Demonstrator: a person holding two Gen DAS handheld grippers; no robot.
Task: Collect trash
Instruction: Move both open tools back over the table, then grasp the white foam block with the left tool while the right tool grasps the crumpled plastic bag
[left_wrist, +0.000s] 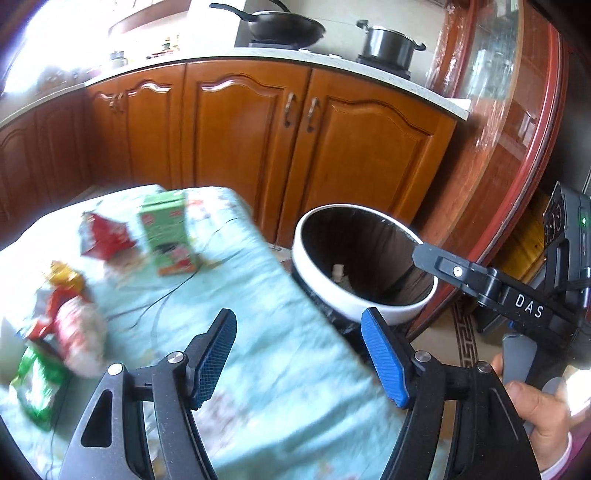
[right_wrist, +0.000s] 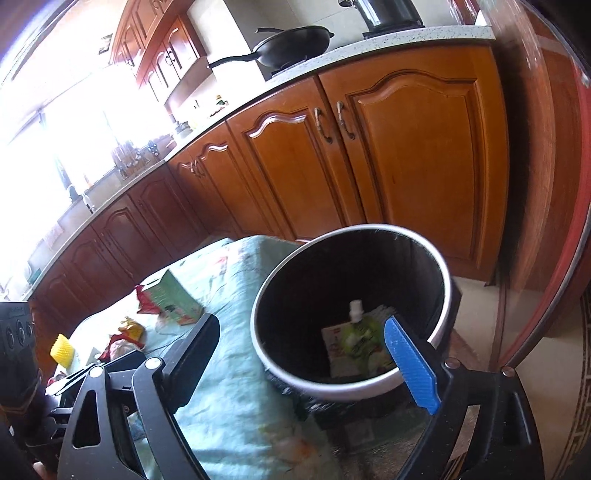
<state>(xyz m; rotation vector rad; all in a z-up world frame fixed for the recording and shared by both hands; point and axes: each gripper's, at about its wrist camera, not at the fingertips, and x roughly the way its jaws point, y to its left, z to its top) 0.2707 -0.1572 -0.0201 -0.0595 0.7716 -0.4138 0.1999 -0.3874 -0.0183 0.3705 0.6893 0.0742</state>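
A white-rimmed black trash bin stands just off the right edge of a table with a light teal cloth. A green pouch with a white cap and a paper wrapper lie in the bin. On the cloth lie a green carton, a red wrapper, a yellow-red wrapper, a red-white packet and a green packet. My left gripper is open and empty above the cloth's right edge. My right gripper is open and empty over the bin's near rim.
Wooden kitchen cabinets stand behind, with a wok and a pot on the counter. A glass-fronted red wooden cabinet stands at the right. A thin black cable lies across the cloth.
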